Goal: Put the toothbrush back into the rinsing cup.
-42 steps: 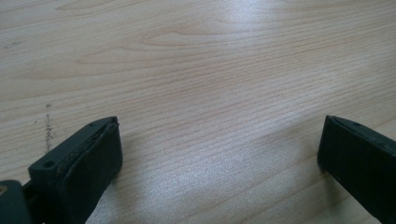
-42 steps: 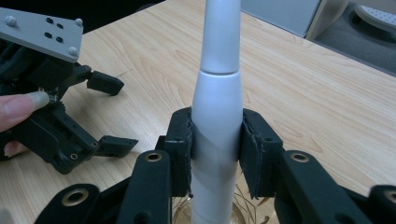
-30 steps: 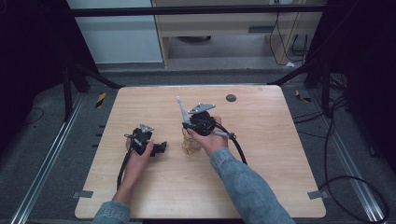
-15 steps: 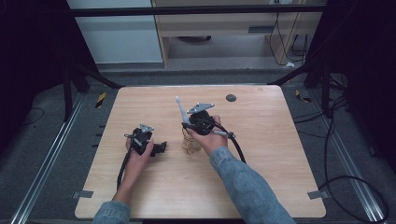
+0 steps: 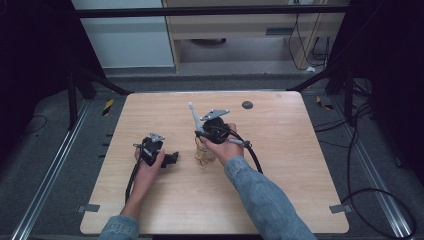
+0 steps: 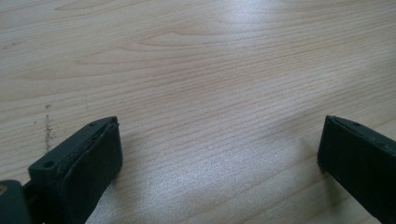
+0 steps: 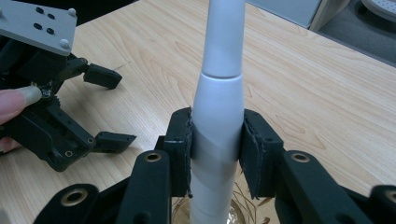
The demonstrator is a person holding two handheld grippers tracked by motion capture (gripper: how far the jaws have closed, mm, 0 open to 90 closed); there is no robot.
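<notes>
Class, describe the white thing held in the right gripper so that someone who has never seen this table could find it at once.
Start at the wooden table and find the right gripper near its middle. Clamped between its black jaws is a white stick, smooth, round and tapering, pointing away from the person. It is the one pale, slender thing there; beside it lie a tan tangle and the left gripper, jaws open.

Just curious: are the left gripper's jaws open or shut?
Open. The left gripper shows its two black jaws far apart, with bare table between them.
</notes>
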